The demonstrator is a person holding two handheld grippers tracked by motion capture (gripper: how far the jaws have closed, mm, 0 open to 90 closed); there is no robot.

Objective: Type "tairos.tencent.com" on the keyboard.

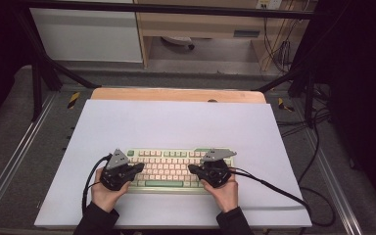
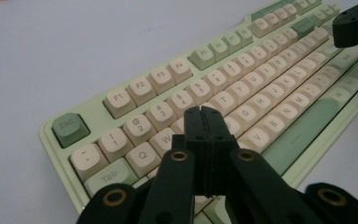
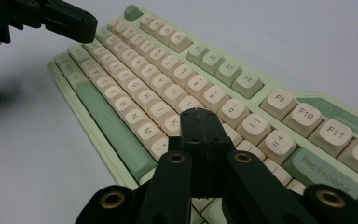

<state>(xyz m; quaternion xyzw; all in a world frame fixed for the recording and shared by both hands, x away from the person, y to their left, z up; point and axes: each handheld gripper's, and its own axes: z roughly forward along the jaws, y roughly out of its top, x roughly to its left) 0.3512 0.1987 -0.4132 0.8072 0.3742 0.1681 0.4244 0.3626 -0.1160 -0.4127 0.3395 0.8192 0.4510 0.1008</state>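
A pale green keyboard (image 1: 169, 169) with cream keys lies on the white board near the front edge. My left gripper (image 1: 138, 168) hovers over its left end, jaws pressed together with nothing between them. In the left gripper view the shut left gripper (image 2: 208, 112) points over the keyboard (image 2: 242, 93) around the W and E keys. My right gripper (image 1: 192, 169) is over the right half, also shut and empty. From its own camera the right gripper (image 3: 200, 114) sits above the keyboard (image 3: 158, 93) near the letter rows, with the left gripper (image 3: 81, 21) across from it.
The white board (image 1: 176, 122) covers a wooden table (image 1: 176, 94) inside a black metal frame. Cables (image 1: 274, 188) trail from the grippers off the right side. A cabinet and loose wires stand at the back.
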